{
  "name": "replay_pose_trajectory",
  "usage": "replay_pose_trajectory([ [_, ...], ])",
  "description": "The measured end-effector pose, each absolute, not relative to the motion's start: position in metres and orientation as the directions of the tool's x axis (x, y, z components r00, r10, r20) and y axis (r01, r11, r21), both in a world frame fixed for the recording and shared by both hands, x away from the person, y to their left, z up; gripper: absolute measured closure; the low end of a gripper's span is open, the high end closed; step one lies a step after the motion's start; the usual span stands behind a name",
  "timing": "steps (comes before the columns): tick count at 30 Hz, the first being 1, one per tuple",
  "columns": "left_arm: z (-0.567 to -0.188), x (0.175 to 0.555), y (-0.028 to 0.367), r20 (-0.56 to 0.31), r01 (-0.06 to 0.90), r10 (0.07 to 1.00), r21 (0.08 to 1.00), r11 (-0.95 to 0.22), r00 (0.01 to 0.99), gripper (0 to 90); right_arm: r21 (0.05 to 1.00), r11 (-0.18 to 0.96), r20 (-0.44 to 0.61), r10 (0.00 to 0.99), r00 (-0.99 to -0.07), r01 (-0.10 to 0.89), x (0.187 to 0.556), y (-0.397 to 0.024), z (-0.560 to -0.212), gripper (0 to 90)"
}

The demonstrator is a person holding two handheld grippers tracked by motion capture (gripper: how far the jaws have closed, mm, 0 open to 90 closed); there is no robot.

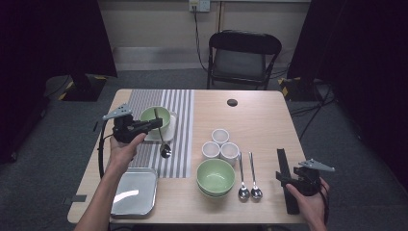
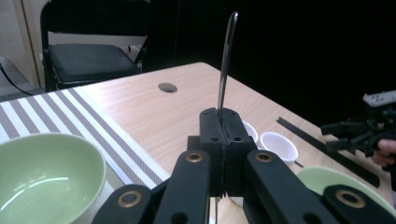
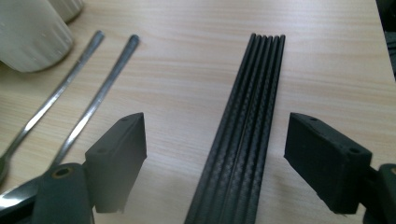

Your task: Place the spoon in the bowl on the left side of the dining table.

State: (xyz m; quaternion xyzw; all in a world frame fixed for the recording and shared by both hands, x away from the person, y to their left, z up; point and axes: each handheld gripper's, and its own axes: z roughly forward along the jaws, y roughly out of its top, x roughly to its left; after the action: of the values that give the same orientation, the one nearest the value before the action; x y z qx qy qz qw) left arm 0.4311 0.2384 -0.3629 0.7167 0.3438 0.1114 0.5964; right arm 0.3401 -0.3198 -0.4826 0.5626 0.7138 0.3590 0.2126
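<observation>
Left gripper, at nine o'clock, pinches a spoon hanging beside the bowl. Right gripper, at five o'clock, jaws spread wide, straddles the chopsticks. Best lowered centred, then closed around the whole bundle.

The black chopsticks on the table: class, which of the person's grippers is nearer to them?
Right. The right gripper hangs directly over the black chopsticks, its open jaws either side of them. The left gripper is across the table by the striped mat, shut on a spoon.
</observation>
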Motion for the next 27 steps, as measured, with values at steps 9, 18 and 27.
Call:
replay_pose_trajectory([
  [9, -0.359, 0.446, 0.234, -0.252, 0.368, 0.645, 0.929, -0.049, 0.721, 89.9, 0.712, 0.166, 0.032, 0.963, -0.268, 0.682, 0.344, -0.317, -0.494, 17.9],
  [18, -0.347, 0.464, 0.238, -0.252, 0.366, 0.671, 0.930, -0.032, 0.697, 89.9, 0.730, 0.198, -0.012, 0.960, -0.278, 0.653, 0.343, -0.316, -0.498, 15.7],
  [27, -0.344, 0.491, 0.244, -0.254, 0.375, 0.701, 0.927, -0.020, 0.667, 89.9, 0.740, 0.201, -0.014, 0.959, -0.283, 0.643, 0.342, -0.317, -0.499, 15.6],
])
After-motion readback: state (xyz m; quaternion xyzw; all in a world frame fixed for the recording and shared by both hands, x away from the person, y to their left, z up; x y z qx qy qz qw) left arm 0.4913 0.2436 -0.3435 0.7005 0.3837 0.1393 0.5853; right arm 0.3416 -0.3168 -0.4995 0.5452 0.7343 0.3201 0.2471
